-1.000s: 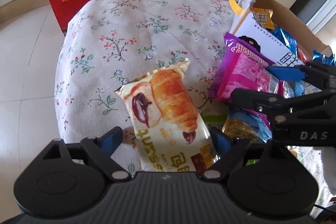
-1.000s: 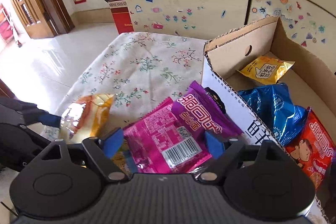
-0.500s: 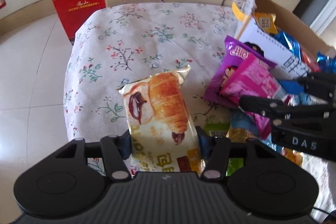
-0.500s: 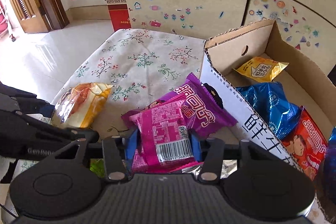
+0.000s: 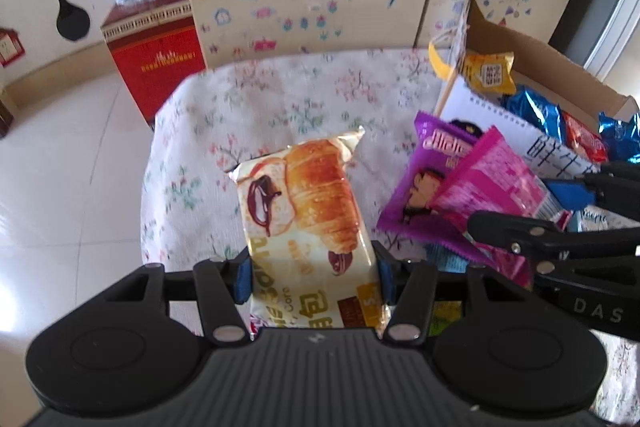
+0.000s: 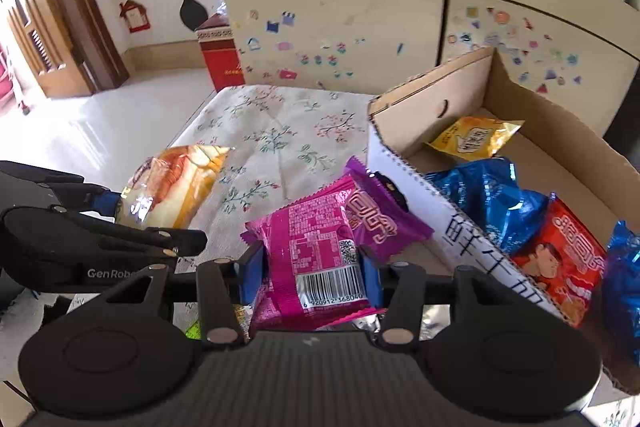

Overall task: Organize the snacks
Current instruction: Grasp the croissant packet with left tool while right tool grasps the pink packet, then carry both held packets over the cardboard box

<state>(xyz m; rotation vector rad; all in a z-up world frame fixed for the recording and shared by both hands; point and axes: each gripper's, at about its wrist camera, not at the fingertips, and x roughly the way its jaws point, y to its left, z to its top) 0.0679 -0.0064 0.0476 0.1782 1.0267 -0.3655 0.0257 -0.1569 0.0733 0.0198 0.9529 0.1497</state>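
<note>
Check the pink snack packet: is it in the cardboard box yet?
Out. The pink snack packet is pinched in the right claw, left of the cardboard box wall.

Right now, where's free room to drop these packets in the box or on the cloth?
Free: cardboard box floor between yellow packet and far wall; floral cloth toward the cabinet. Crowded: blue packet, red packet, purple packet.

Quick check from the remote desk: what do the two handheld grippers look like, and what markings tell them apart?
Both are matte black plastic with a ribbed body, two round discs, silver pivot pins and blue finger pads. Seen from the right wrist camera, the left gripper carries white lettering that starts "GenRob", the rest hidden. Seen from the left wrist camera, the right gripper shows white "DAS". No cables, sleeves or hands are in view.
</note>
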